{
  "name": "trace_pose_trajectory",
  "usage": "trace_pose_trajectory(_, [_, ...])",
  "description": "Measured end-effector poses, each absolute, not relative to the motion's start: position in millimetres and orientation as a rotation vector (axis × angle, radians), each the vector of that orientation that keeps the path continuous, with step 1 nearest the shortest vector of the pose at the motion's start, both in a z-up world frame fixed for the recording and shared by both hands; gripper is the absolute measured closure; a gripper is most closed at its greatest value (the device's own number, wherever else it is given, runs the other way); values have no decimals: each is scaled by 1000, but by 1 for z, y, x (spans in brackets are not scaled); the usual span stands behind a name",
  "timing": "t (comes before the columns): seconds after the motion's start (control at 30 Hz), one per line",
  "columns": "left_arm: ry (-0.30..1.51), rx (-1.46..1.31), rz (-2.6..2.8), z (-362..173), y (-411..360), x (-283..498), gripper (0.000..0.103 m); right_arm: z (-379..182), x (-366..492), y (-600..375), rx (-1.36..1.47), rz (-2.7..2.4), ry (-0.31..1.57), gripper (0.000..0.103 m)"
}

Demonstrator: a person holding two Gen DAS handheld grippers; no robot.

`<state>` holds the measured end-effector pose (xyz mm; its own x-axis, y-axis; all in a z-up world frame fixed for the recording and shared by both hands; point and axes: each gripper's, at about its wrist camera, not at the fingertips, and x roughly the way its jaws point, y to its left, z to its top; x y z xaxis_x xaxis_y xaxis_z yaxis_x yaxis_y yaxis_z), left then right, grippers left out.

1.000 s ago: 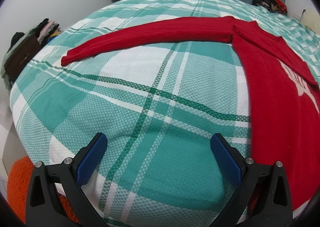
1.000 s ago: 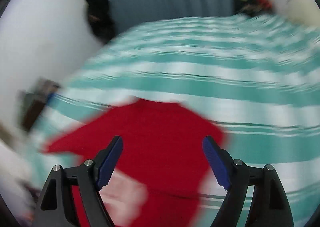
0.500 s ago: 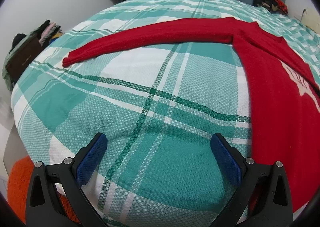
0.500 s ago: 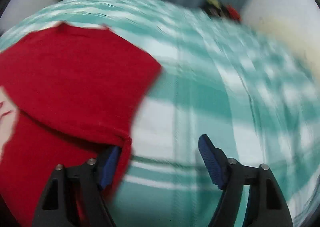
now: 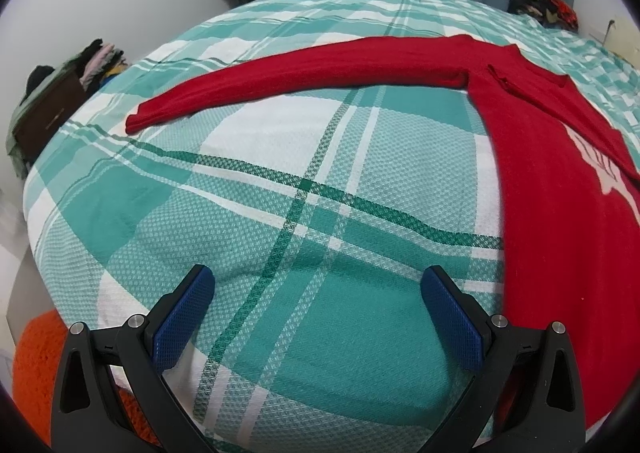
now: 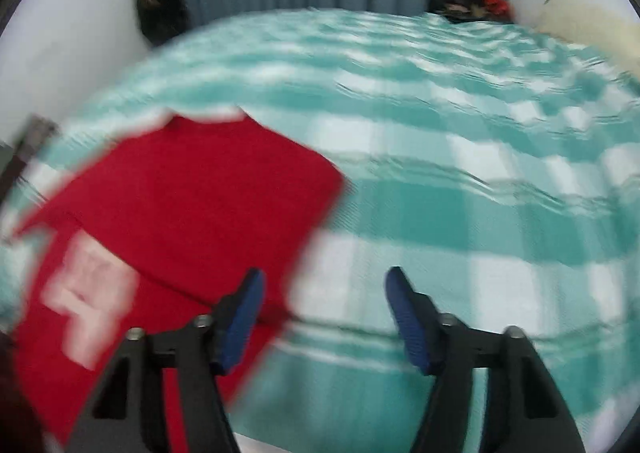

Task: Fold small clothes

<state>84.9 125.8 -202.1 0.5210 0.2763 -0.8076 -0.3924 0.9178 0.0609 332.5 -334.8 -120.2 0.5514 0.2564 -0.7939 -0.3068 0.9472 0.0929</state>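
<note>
Red sweater [image 5: 552,181] lies flat on green-and-white plaid bedspread [image 5: 280,181], body toward right of left-wrist view, one long sleeve [image 5: 304,73] stretched leftward across bed. Your left gripper [image 5: 318,317] hangs over bare plaid, blue pads wide apart, nothing between them. Your right gripper [image 6: 324,317], seen in blurred frame, sits at sweater's right edge [image 6: 176,213]; jaws closing, pads not yet pressing cloth, only plaid showing in gap. Clothes pile [image 5: 544,5] sits at bed's far corner.

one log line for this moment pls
left gripper open over plaid bedspread | right gripper closing, empty, at red sweater edge | one sleeve spread flat
</note>
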Motion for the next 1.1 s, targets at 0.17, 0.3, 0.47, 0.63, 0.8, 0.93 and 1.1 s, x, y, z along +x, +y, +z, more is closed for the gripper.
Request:
trace_pose_trajectory(0.17, [940,-134,398,-202,127,84,1,-142,360,-297,70,532,994,59])
trace_pose_trajectory(0.3, [942,-135,390,-202,127,84,1,-203,364,-315,-129,350,1131,75])
trace_pose_trajectory(0.47, [944,-132,400,-202,127,87,0,-163,372,-324,-24,357,1050,74])
trace_pose_trajectory(0.63, [944,-132,400,-203,126,87,0,-165,420,-291,31,403,1060,74])
trace_pose_trajectory(0.8, [947,-132,399,-203,126,87,1,-210,447,-307,76,167,1149,74])
trace_pose_trajectory(0.93, [948,-132,397,-203,127,87,0,-172,416,-297,86,238,1057,74])
trace_pose_trajectory(1.1, [947,-134,394,-202,128,87,0,-186,338,-291,10,383,1097,62])
